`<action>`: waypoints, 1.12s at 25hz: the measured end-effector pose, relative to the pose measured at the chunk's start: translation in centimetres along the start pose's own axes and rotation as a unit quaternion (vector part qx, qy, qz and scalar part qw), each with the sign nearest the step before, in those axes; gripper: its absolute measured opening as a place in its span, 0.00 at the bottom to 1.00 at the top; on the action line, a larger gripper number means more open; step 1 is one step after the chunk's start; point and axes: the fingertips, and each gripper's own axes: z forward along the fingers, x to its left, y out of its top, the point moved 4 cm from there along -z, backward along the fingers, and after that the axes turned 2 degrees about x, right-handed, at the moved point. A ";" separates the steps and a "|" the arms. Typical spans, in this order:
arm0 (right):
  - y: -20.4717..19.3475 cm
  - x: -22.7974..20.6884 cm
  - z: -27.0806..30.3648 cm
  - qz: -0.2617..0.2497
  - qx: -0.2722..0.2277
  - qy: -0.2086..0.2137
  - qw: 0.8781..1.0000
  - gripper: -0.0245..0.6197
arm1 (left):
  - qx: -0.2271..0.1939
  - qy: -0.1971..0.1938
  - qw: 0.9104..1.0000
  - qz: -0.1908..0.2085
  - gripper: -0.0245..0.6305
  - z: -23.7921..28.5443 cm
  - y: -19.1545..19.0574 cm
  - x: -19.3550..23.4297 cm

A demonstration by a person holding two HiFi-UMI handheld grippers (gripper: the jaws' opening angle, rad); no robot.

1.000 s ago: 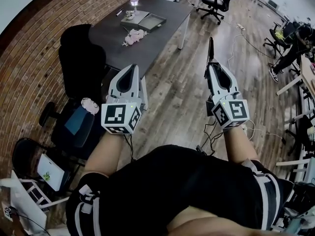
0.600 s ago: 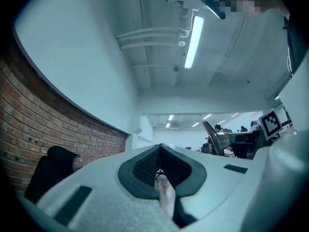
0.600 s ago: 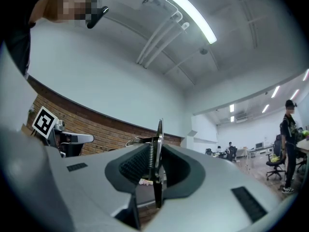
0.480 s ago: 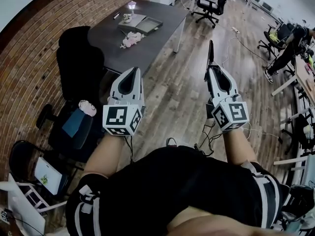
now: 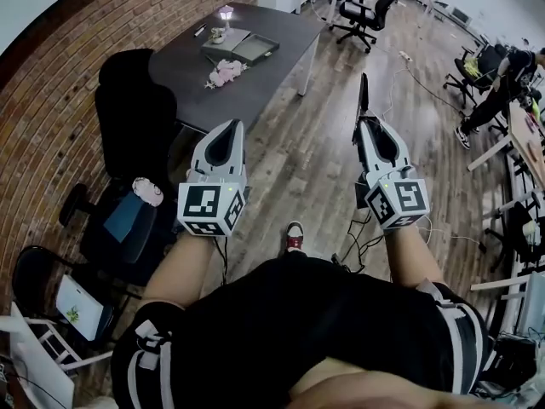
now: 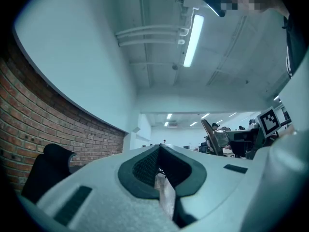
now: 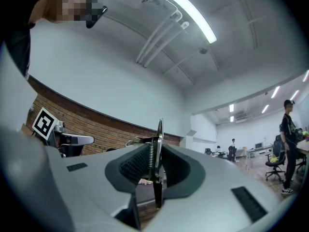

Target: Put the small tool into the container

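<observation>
Two grippers: my left gripper (image 5: 232, 124) has its jaws together, empty; my right gripper (image 5: 367, 119) is clamped on the small tool (image 5: 364, 92).
Change: a shoe (image 5: 294, 237) has appeared below and the desk (image 5: 187, 58) shifted slightly; I think I walk toward it.
Tool: thin dark metal, flat blade, coil spring, standing upright.
Container: maybe the flat tray (image 5: 258, 48) on the desk, well apart.
</observation>
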 end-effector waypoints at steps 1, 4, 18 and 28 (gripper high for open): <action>-0.1 -0.2 0.2 0.000 0.000 0.001 1.000 0.17 | 0.000 0.000 1.000 0.000 0.05 0.3 -0.1 0.0; -0.6 -1.1 0.6 0.004 0.001 0.000 1.000 0.17 | 0.003 -0.001 1.000 0.001 0.05 1.3 -0.4 -0.2; -3.1 -5.4 3.5 0.029 0.007 0.000 1.000 0.17 | 0.019 -0.004 1.000 0.004 0.05 6.7 -2.0 -0.9; -5.1 -7.9 5.9 0.037 0.023 -0.006 0.999 0.17 | 0.034 -0.007 0.999 -0.007 0.05 10.4 -4.1 -0.6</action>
